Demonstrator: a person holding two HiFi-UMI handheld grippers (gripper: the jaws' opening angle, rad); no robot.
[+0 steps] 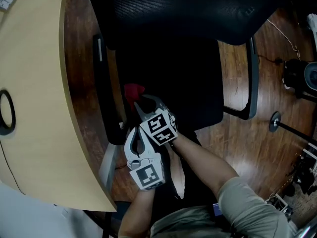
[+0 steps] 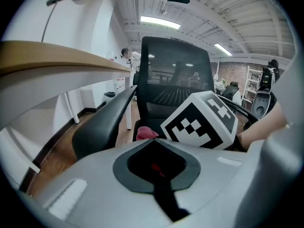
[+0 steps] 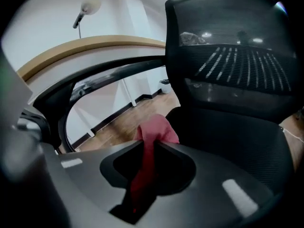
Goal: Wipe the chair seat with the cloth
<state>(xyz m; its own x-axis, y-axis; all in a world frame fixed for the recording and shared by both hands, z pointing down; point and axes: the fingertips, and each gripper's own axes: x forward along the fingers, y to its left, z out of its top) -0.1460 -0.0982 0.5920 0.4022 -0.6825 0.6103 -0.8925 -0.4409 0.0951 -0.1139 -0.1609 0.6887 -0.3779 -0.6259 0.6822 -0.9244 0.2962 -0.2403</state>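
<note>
A black office chair fills the head view, its seat dark below the mesh backrest. A red cloth lies at the seat's left edge. My right gripper is shut on that cloth. In the right gripper view the cloth runs back between the jaws of the right gripper, over the seat. My left gripper sits just behind the right one, off the seat's front left corner. In its own view the left gripper looks shut and empty, with the right gripper's marker cube and the cloth ahead.
A curved wooden desk stands close on the left, beside the chair's left armrest. The right armrest is over wooden floor. A cable and dark equipment lie at the far right. The person's legs are below the grippers.
</note>
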